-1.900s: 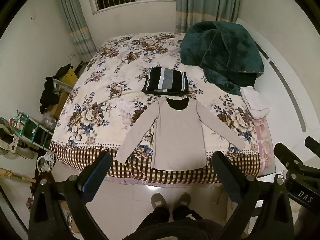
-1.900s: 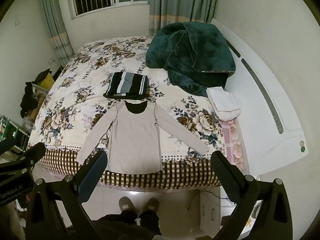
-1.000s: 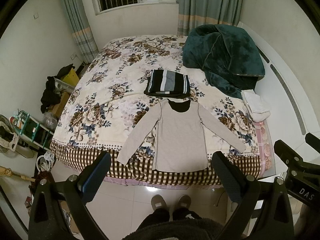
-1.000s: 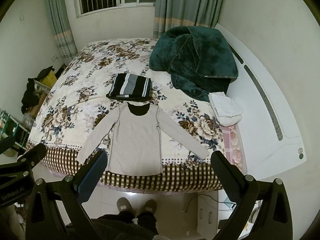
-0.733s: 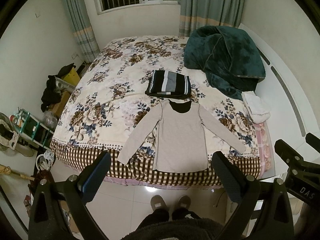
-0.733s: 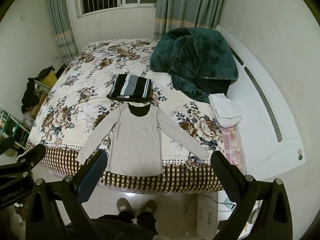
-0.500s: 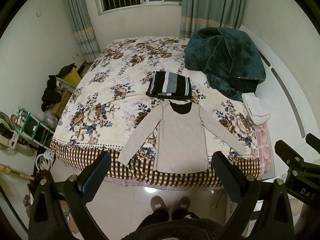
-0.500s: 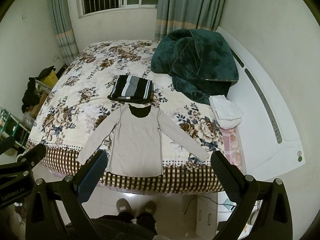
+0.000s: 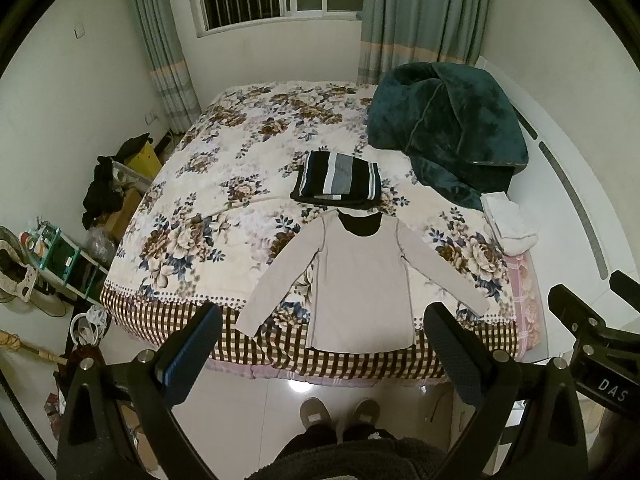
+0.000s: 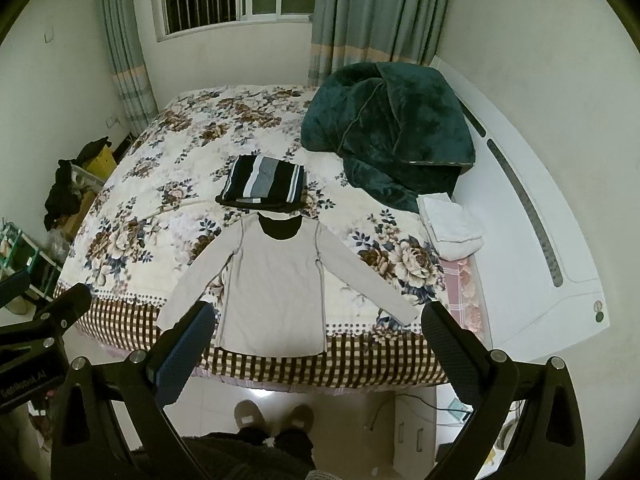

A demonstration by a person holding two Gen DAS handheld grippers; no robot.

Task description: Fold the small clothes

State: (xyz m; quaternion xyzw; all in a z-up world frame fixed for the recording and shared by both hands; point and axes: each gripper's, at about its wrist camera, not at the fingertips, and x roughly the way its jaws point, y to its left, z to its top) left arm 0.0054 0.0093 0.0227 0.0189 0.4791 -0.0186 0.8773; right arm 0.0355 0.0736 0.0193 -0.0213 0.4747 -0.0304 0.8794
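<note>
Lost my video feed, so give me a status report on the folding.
Left hand-held gripper and right hand-held gripper open, empty, above the floor. Beige long-sleeve shirt flat on bed, sleeves spread, unfolded. Striped folded garment just beyond its collar.

A crumpled dark green blanket (image 9: 444, 128) lies at the bed's (image 9: 192, 216) far right corner, with folded white cloth (image 9: 508, 222) just beside it along the right edge.

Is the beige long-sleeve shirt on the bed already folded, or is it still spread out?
Spread out. The beige shirt lies flat on the bed, front up, both sleeves stretched outward, no fold visible.
</note>
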